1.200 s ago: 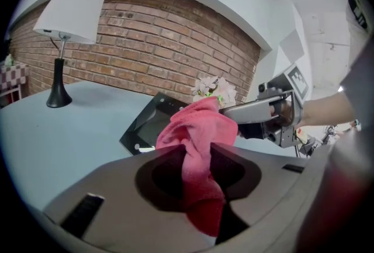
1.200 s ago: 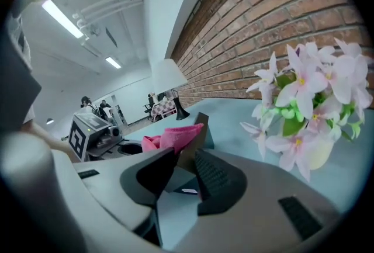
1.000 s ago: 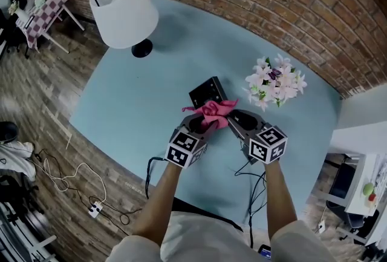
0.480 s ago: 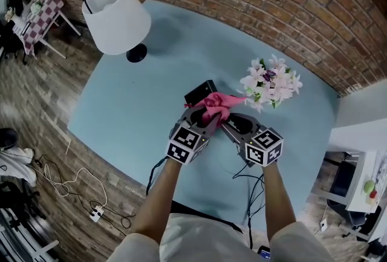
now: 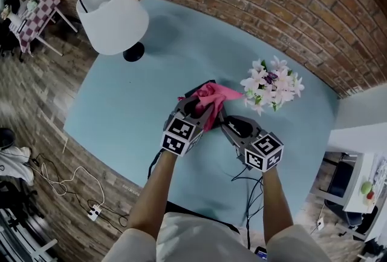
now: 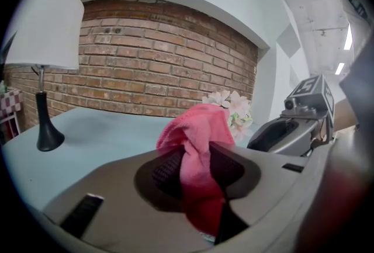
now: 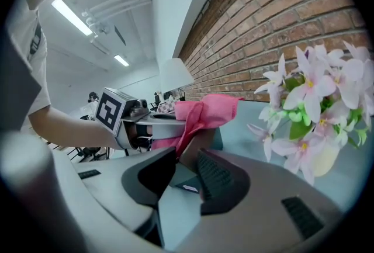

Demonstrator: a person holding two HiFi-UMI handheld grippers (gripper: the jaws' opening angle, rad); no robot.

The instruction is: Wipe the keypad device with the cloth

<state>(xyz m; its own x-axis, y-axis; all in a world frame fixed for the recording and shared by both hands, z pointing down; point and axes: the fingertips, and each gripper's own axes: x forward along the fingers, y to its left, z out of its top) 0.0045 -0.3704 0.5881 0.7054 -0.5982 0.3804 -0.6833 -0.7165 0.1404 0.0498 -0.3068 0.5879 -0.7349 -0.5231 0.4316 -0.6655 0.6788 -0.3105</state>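
Observation:
The pink cloth [image 5: 210, 96] is bunched up and pinched in my left gripper [image 5: 201, 109], which is shut on it; its folds stick up past the pads [image 6: 196, 129]. The cloth lies over the black keypad device, which is almost wholly hidden in the head view. My right gripper [image 5: 222, 121] sits just to the right, tips aimed at the cloth. Its jaws [image 7: 187, 173] are closing, with a gap still showing. A dark edge, probably the keypad device [image 7: 196, 151], stands between them below the cloth [image 7: 205, 110]. I cannot see the pads pressing on it.
A vase of white and pink flowers [image 5: 273, 84] stands close behind and to the right of the right gripper. A white-shaded lamp [image 5: 112, 15] stands at the far left of the pale blue table [image 5: 130, 103]. A brick wall runs behind. Cables trail off the near edge.
Both grippers have moved forward and a little left. The left one carried the cloth over the keypad device, which showed as a black block before and is now covered.

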